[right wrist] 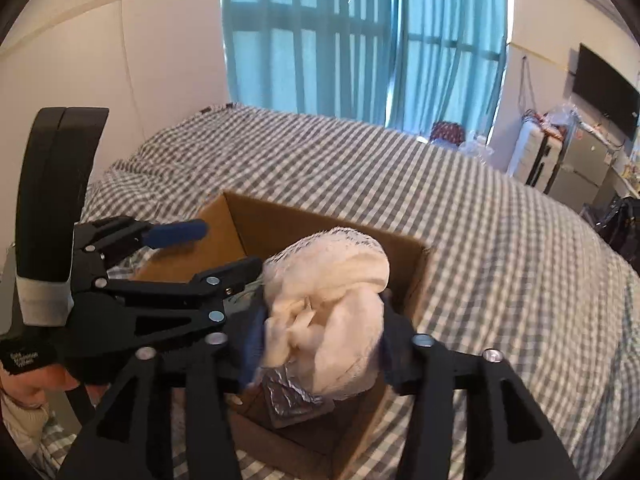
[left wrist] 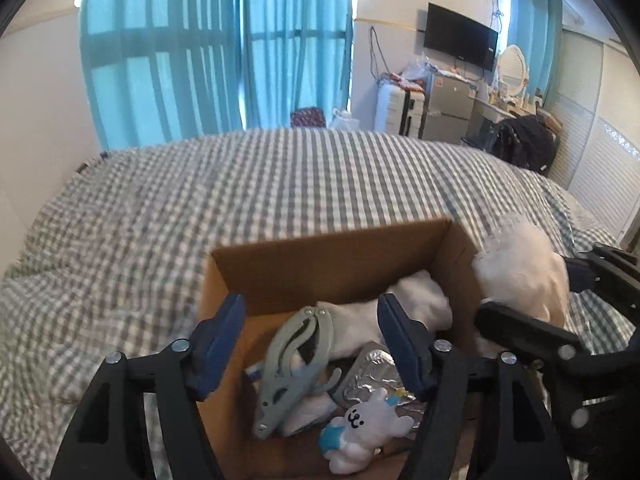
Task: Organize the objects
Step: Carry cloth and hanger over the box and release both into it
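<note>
An open cardboard box (left wrist: 320, 264) sits on the checked bed; it also shows in the right wrist view (right wrist: 280, 220). Inside lie a grey clamp (left wrist: 292, 364), a white cloth (left wrist: 416, 300), a foil packet (left wrist: 376, 376) and a small white plush toy (left wrist: 368, 428). My left gripper (left wrist: 310, 344) is open and empty above the box; it shows in the right wrist view (right wrist: 216, 248) too. My right gripper (right wrist: 320, 344) is shut on a cream bundled cloth (right wrist: 332, 308) over the box's right edge; the cloth also shows in the left wrist view (left wrist: 524, 272).
The checked bedspread (left wrist: 280, 184) spreads all round the box. Blue curtains (left wrist: 216, 48) hang behind. A suitcase (left wrist: 396, 108), a small fridge (left wrist: 448, 108), a TV (left wrist: 460, 36) and a dressing table stand at the far right wall.
</note>
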{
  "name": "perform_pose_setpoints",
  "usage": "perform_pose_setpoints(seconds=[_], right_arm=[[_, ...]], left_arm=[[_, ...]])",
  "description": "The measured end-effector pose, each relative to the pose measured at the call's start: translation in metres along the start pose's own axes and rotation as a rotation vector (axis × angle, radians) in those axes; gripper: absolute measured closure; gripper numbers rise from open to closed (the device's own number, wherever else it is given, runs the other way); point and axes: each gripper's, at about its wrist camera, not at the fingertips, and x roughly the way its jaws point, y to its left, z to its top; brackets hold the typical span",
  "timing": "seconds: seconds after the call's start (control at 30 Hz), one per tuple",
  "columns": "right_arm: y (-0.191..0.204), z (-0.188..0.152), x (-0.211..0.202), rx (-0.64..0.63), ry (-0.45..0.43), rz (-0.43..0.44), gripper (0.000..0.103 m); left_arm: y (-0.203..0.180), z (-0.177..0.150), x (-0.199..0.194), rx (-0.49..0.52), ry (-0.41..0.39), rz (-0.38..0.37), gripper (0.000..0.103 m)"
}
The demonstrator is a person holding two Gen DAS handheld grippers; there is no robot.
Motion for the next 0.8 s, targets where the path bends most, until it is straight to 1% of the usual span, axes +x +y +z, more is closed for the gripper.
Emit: perform_pose_setpoints(seconds=[0.03,0.07,0.1,0.17,0.2,0.27,0.3,0.33,0.37,0.5,0.6,0.73,0.8], right_arm=[[0.000,0.002,-0.007,-0.001,-0.009,-0.009,0.050],[0.000,0.005,-0.016,0.002,-0.023,-0.018,0.048],[-0.003,0.008,-0.024,0.006,-0.036,-0.024,0.047],[-0.003,0.012,-0.047,0.014,-0.060,-0.038,0.036],[-0.002,0.014,-0.058,0.013,-0.069,-0.045,0.034],[-0.001,0.019,-0.085,0.003,-0.098,-0.074,0.026],[0.002,0.020,-0.098,0.001,-0.113,-0.092,0.023],[0.004,0.021,-0.114,0.004,-0.135,-0.108,0.018],[0.006,0.021,-0.127,0.009,-0.153,-0.114,0.015],[0.017,0.018,-0.179,0.020,-0.221,-0.145,0.012],[0.031,0.005,-0.214,0.013,-0.254,-0.174,0.009],[0.043,-0.008,-0.243,0.007,-0.276,-0.197,0.009],[0.049,-0.020,-0.256,0.012,-0.280,-0.215,0.009]], left_arm=[[0.001,0.002,-0.007,-0.003,-0.010,0.004,0.029],[0.002,0.004,-0.017,-0.006,-0.022,0.008,0.024],[0.004,0.005,-0.029,-0.012,-0.042,0.008,0.022],[0.005,0.007,-0.050,-0.026,-0.078,-0.007,0.020],[0.004,0.008,-0.064,-0.034,-0.091,-0.013,0.014],[0.004,0.008,-0.087,-0.046,-0.118,-0.012,0.008],[0.004,0.009,-0.101,-0.046,-0.141,-0.010,0.007],[0.002,0.008,-0.114,-0.038,-0.157,-0.005,0.005],[0.001,0.007,-0.125,-0.031,-0.169,0.002,0.000],[-0.010,-0.006,-0.172,0.014,-0.195,0.025,0.000],[-0.012,-0.020,-0.200,0.021,-0.217,0.032,0.000],[-0.009,-0.041,-0.227,0.011,-0.233,0.039,0.000],[-0.008,-0.053,-0.237,0.011,-0.242,0.044,0.000]])
